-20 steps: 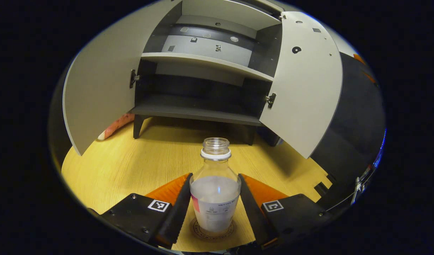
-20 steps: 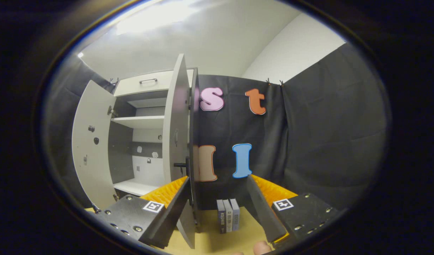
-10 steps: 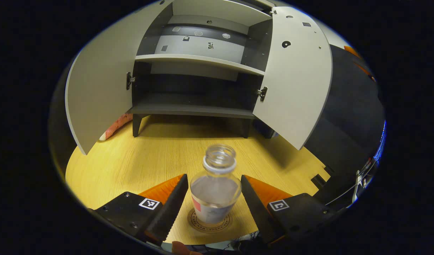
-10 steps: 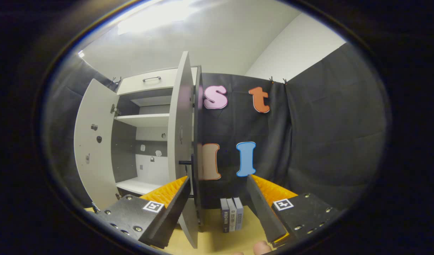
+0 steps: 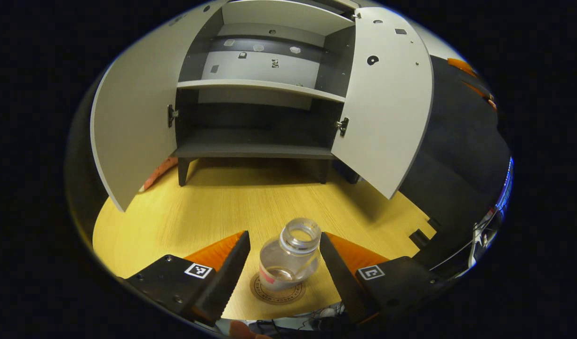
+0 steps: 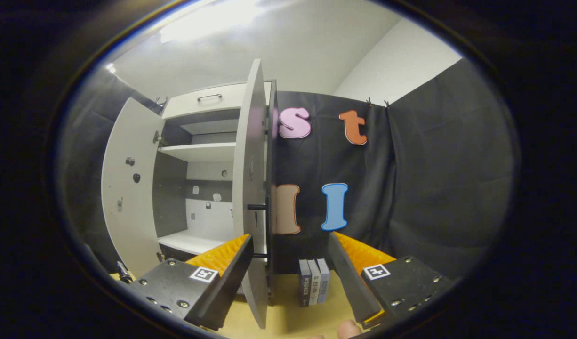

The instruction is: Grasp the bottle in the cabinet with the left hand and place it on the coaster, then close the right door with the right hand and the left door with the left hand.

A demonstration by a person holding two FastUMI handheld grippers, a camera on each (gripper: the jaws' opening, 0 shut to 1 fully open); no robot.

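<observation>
Standing: clear glass bottle [image 5: 288, 259] upright on the round brown coaster [image 5: 278, 289].
Left gripper [image 5: 281, 263]: fingers apart, flanking it untouched.
Right gripper [image 6: 288, 268]: spread; pale grey right door's [image 6: 251, 188] edge just ahead-left.

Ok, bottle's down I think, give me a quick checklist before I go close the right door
1. Bottle upright on the coaster: ok.
2. Left gripper open, fingers apart from the bottle: ok.
3. Right gripper open and holding nothing: ok.
4. Right door wide open, its edge just ahead of the right gripper, between its fingers: ok.
5. Lower shelf bare, nothing to block the door: ok.
6. Books standing behind the door, clear of its closing swing: cannot tell.
</observation>
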